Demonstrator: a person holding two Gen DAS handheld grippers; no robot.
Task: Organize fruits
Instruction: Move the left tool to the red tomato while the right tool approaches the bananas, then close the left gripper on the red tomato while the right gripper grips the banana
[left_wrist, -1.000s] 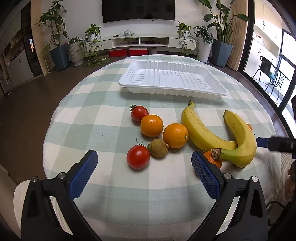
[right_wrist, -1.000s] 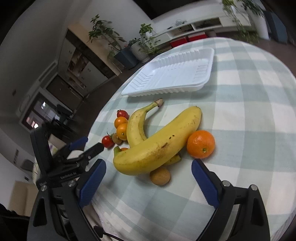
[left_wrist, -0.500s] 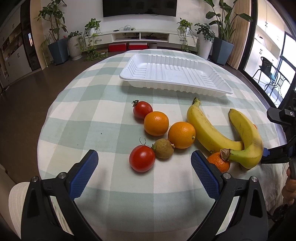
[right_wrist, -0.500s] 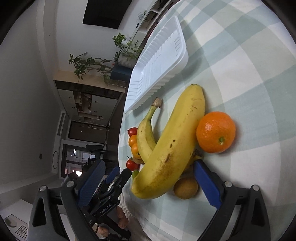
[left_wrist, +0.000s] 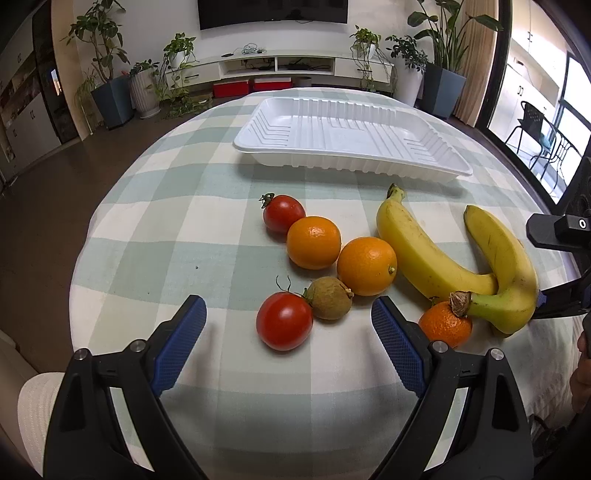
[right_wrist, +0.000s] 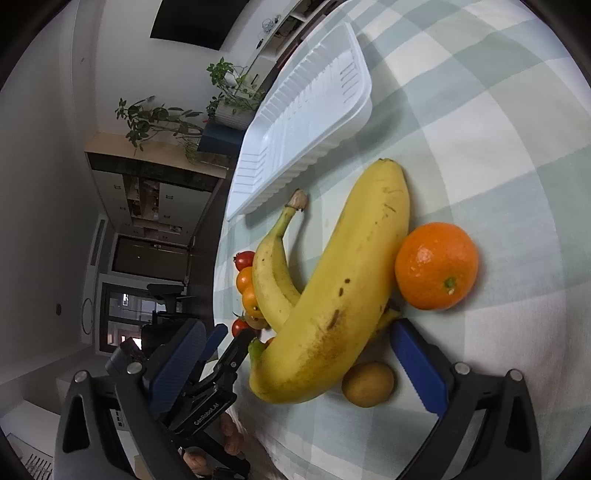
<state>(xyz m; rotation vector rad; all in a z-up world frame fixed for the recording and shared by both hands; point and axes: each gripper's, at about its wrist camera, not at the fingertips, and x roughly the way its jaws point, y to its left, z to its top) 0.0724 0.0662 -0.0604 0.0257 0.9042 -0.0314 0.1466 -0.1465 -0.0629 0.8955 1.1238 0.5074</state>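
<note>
An empty white tray (left_wrist: 351, 144) lies at the far side of the checked table; it also shows in the right wrist view (right_wrist: 306, 122). Before it lie two tomatoes (left_wrist: 284, 320), two oranges (left_wrist: 366, 266), a brown kiwi-like fruit (left_wrist: 330, 298), two bananas (left_wrist: 428, 254) and a small mandarin (left_wrist: 445, 325). My left gripper (left_wrist: 288, 321) is open, its jaws on either side of the near tomato and the brown fruit. My right gripper (right_wrist: 295, 347) is open around the lower end of the big banana (right_wrist: 340, 291), with an orange (right_wrist: 436, 266) and a small yellow-brown fruit (right_wrist: 367, 384) beside it.
The round table (left_wrist: 155, 229) drops off to a brown floor on the left. Potted plants (left_wrist: 110, 74) and a low TV shelf stand behind. The right gripper's body (left_wrist: 561, 232) shows at the right edge of the left wrist view.
My left gripper has moved forward toward the near tomato. My right gripper has rolled sideways and moved down onto the big banana, its jaws now around its lower end.
</note>
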